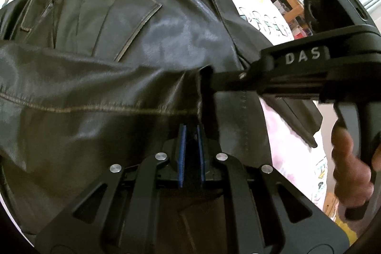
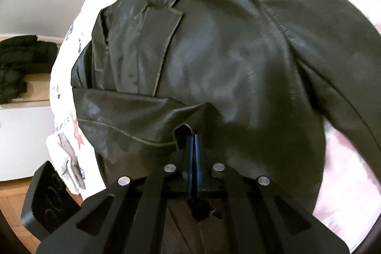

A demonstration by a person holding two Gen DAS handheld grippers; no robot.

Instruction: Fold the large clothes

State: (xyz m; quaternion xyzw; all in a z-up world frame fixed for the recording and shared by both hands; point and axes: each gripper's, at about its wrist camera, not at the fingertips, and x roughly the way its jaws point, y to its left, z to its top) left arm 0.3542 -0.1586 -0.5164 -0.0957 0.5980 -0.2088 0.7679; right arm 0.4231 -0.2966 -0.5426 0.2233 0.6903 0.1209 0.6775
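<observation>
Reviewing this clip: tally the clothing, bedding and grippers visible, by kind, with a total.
Leather jackets: 1, the jacket, spread on the bed.
Dark garments on the side shelf: 1, the pile.
Printed bedcovers: 1, the cover.
Grippers: 2, left gripper and right gripper, both on the sleeve.
Total: 5

The only lettering I can read is "DAS", in pale raised capitals on the black body of the right gripper [image 1: 206, 81]. The bedsheet [image 1: 264, 23] carries outlined cartoon lettering, too distorted to make out.
</observation>
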